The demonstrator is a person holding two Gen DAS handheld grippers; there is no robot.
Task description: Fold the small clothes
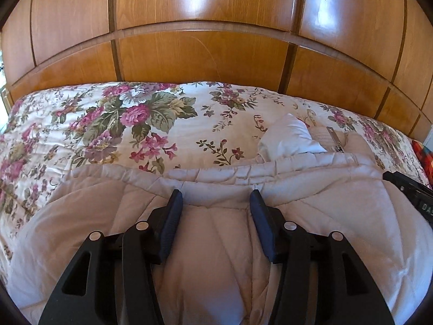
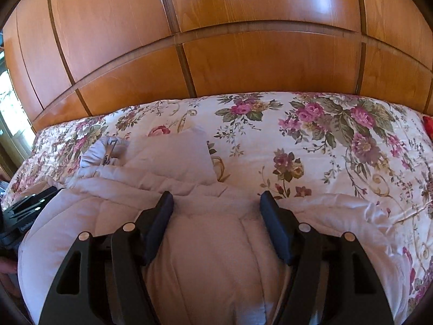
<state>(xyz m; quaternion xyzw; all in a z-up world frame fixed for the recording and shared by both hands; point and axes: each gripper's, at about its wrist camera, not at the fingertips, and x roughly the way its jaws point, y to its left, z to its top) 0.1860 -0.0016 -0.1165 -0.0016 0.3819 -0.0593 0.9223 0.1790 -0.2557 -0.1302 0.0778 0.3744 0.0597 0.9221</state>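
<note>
1. We see a pale quilted jacket [image 1: 216, 243] spread on a bed, lying on a floral bedspread [image 1: 108, 124] of white cloth with pink roses and green leaves.
2. Behind the bed stands a wall of glossy wooden panels [image 1: 203, 54] divided by darker grooves.
3. Our left gripper [image 1: 216, 199] hangs over the jacket near its far folded edge; its jaws stand apart, with the quilted cloth lying in the gap, and we do not see the blue pads [image 1: 171, 222] pressing on it.
4. Our right gripper [image 2: 216, 200] sits likewise over the jacket near that same edge, its jaws spread somewhat wider, the cloth bulging up between them without being pinched.
5. In the left wrist view, the black body of the right gripper shows at the right edge, resting just above the jacket; in the right wrist view, the left gripper shows at the left edge.
6. Beyond the folded edge, a part of the jacket sticks out toward the panels, and a metal zipper [image 1: 335, 142] lies beside it.
7. A red patterned item [image 1: 422, 151] peeks in at the far right of the bed; we cannot tell what it is.
</note>
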